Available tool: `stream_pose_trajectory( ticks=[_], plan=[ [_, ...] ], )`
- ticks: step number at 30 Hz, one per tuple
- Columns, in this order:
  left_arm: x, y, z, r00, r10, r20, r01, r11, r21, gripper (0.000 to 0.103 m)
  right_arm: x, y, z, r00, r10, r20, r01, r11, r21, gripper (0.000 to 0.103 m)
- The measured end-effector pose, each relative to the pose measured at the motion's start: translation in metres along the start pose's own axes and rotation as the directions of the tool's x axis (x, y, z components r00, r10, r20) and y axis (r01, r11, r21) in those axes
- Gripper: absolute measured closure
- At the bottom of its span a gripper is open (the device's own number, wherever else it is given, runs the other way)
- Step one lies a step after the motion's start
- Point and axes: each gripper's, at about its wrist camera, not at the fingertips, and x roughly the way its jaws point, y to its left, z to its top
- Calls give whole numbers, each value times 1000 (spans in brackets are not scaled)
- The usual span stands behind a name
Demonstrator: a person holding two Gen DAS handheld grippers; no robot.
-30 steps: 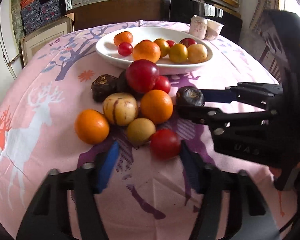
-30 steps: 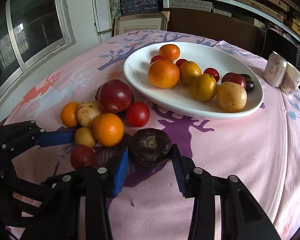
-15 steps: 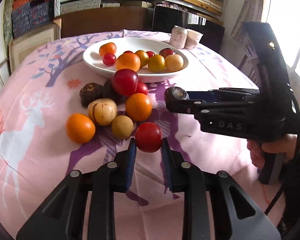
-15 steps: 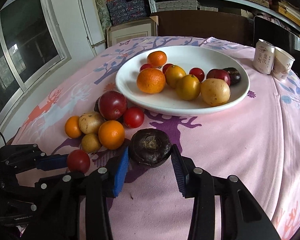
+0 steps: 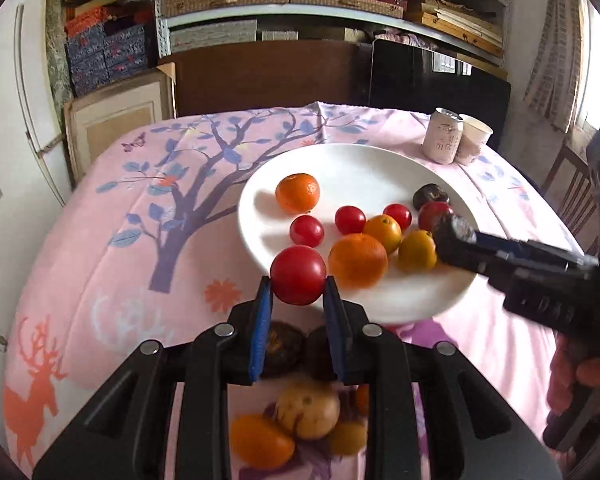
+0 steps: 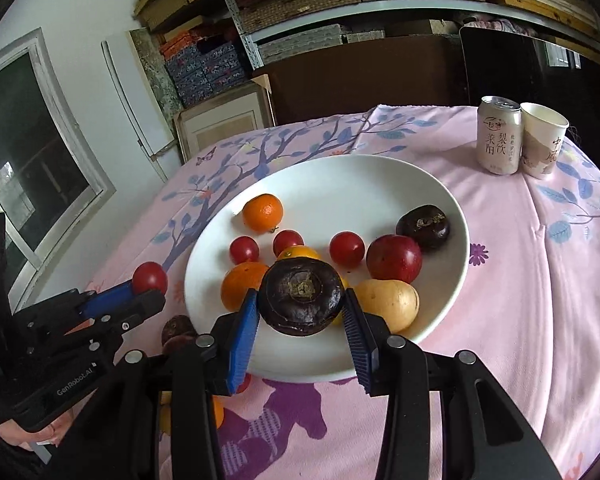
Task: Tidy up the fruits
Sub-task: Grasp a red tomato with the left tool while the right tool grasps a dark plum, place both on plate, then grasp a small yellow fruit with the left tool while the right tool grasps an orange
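The left gripper (image 5: 298,300) grips a red tomato (image 5: 298,275) at the plate's (image 5: 352,168) near left rim; the right gripper (image 6: 300,320) clamps a dark round fruit (image 6: 301,297) above the plate's near side. About ten fruits already lie there, while several wait on the table (image 5: 112,264). The plate's far half is bare.

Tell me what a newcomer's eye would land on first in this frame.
Each gripper carries a fruit above the white plate: the left gripper pinches a red tomato at the plate's near rim, and the right gripper clamps a dark round fruit over the pile. A can and paper cup stand behind.
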Motion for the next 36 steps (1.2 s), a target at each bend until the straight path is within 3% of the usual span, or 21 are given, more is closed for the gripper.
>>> stream_pose_trajectory(
  ticks=[2, 3, 4, 5, 6, 7, 8, 11, 13, 16, 19, 23, 27, 30, 31, 33, 34, 35, 36],
  plan=[
    [8, 2, 4, 1000, -22, -9, 22, 1000, -19, 78, 10, -1, -2, 1000, 9, -17, -9, 1000, 6, 58],
    [14, 3, 6, 998, -48, -26, 47, 998, -37, 77, 13, -2, -3, 1000, 24, -18, -24, 999, 25, 49],
    [19, 4, 7, 996, -75, -40, 73, 996, -50, 74, 13, -2, -5, 999, 37, -17, -36, 999, 37, 32],
    [22, 5, 7, 996, -84, -40, 82, 995, -52, 52, 10, 1, -6, 999, 42, -7, -42, 998, 39, 27],
    [23, 5, 7, 998, -49, -31, 48, 998, -52, 40, 5, 3, -6, 1000, 16, 13, -16, 999, 37, 25],
    [21, 7, 6, 1000, 15, -8, -16, 998, -53, 12, -2, 4, -5, 999, -1, 34, 0, 1000, 28, 23],
    [19, 8, 5, 999, 50, 16, -50, 997, -51, 5, -11, 4, -3, 998, -6, 62, 4, 1000, 19, 18],
    [5, 10, -1, 998, 25, 61, -25, 1000, -2, 4, -34, 7, -3, 991, -34, 129, 35, 999, -6, 11],
    [-5, 9, -5, 998, 17, 60, -18, 1000, 22, 4, -42, 12, -5, 992, -36, 121, 43, 998, -53, 11],
    [-23, 3, -22, 999, 33, 39, -37, 995, 90, 4, -43, 23, -17, 999, -18, 45, 24, 989, -143, 10],
    [-33, -7, -51, 989, 134, -56, -123, 978, 168, 5, -30, 31, -32, 998, -5, -57, -5, 982, -189, 10],
    [-52, -30, -95, 995, 46, -83, -22, 963, 270, 4, -1, 44, -50, 986, 12, -165, -48, 975, -217, 11],
    [-45, -41, -102, 997, 35, -68, -15, 962, 272, 4, 16, 51, -64, 975, 2, -221, -43, 983, -179, 11],
    [-25, -36, -100, 993, 37, -112, -10, 973, 231, 5, 12, 53, -64, 981, 37, -190, -63, 989, -131, 11],
    [-24, -37, -99, 994, 77, -76, -57, 969, 239, 5, 12, 54, -62, 981, 69, -182, -88, 991, -98, 11],
    [-25, -34, -95, 995, 91, -49, -78, 973, 218, 8, 20, 55, -64, 971, 100, -218, -113, 992, -48, 17],
    [-26, -31, -93, 995, 94, -34, -85, 978, 193, 16, 21, 58, -64, 975, 83, -207, -96, 994, -51, 18],
    [-29, -28, -91, 994, 108, -16, -104, 980, 168, 27, 20, 62, -65, 978, 64, -199, -80, 994, -72, 27],
    [-30, -26, -90, 993, 114, -15, -111, 982, 151, 27, 18, 65, -66, 978, 84, -192, -100, 992, -73, 43]
  ],
)
